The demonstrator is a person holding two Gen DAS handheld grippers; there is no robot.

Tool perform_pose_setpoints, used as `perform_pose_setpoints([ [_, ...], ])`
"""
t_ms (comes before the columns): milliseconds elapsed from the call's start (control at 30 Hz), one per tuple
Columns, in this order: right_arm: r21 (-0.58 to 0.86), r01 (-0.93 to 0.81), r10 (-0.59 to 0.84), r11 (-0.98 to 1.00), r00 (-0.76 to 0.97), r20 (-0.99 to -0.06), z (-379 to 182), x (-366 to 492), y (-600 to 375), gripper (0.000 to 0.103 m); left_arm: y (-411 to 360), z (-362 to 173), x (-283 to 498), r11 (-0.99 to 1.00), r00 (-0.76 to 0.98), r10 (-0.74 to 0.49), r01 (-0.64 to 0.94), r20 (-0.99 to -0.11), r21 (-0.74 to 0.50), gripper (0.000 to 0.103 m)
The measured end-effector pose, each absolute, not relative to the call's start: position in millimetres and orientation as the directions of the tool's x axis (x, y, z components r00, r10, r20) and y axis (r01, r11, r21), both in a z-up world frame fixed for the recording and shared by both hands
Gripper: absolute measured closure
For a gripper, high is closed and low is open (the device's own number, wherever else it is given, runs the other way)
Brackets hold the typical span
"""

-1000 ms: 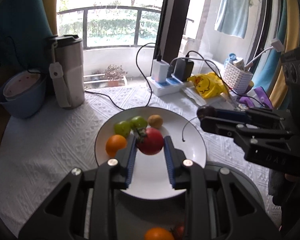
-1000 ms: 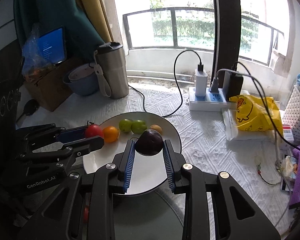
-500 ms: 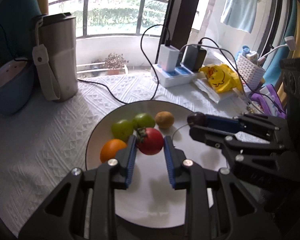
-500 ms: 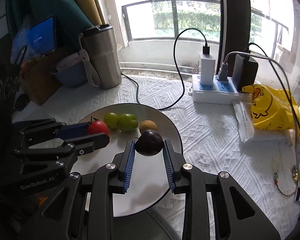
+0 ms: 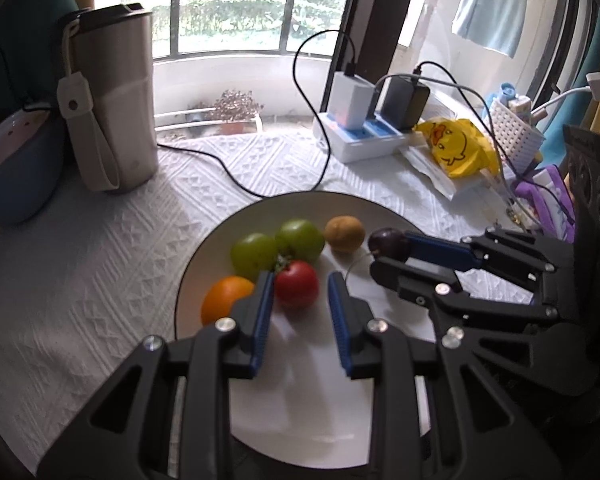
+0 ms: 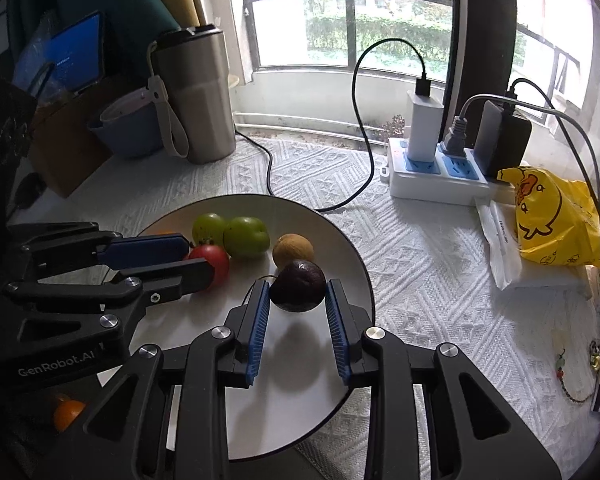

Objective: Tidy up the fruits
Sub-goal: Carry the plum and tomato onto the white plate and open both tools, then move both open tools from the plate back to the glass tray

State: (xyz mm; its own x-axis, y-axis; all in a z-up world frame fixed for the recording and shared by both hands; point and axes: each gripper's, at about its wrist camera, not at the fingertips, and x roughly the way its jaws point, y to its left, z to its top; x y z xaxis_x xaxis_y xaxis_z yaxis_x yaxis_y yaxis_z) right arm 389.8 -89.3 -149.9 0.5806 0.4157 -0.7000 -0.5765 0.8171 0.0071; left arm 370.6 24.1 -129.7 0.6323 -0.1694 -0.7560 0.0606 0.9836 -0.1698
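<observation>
1. The left gripper [image 5: 300,292] has its blue-padded fingers spread a little wider than the red tomato [image 5: 296,283] between them. The left pad sits against the tomato or just beside it, and a clear gap shows on the right side, so the fingers are parted with nothing clamped.
2. The tomato rests on the white plate [image 5: 312,420], near its left-centre, with its green stem pointing toward the far edge.
3. The right gripper [image 6: 298,296] has both pads pressed on the dark purple plum [image 6: 299,286], which it holds over the right part of the plate [image 6: 340,240], its shadow on the plate below.
4. The plum is round, matte and nearly black, with a thin stalk curving to the left.
5. Along the plate's far side lie two green fruits [image 5: 276,246] side by side, and a brown kiwi [image 5: 345,233] just right of them.
6. An orange [image 5: 226,298] lies at the plate's left edge, just beside the left gripper's left finger.
7. The plate stands on a white textured cloth [image 5: 80,264].
</observation>
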Motion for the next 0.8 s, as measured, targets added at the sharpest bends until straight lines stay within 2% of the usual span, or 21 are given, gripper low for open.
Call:
perform_pose_setpoints([
  [267, 0.0, -0.565, 0.406, 0.825, 0.593, -0.695, -147, 390, -91, 0.072, 25, -122, 368, 0.985, 0.645, -0.16, 0.051, -0.747, -0.166, 0.073],
  [800, -0.023, -0.569, 0.428, 0.822, 0.645, -0.633, -105, 347, -94, 0.072, 26, -83, 325, 0.986, 0.703, -0.144, 0.043, -0.696, -0.161, 0.072],
])
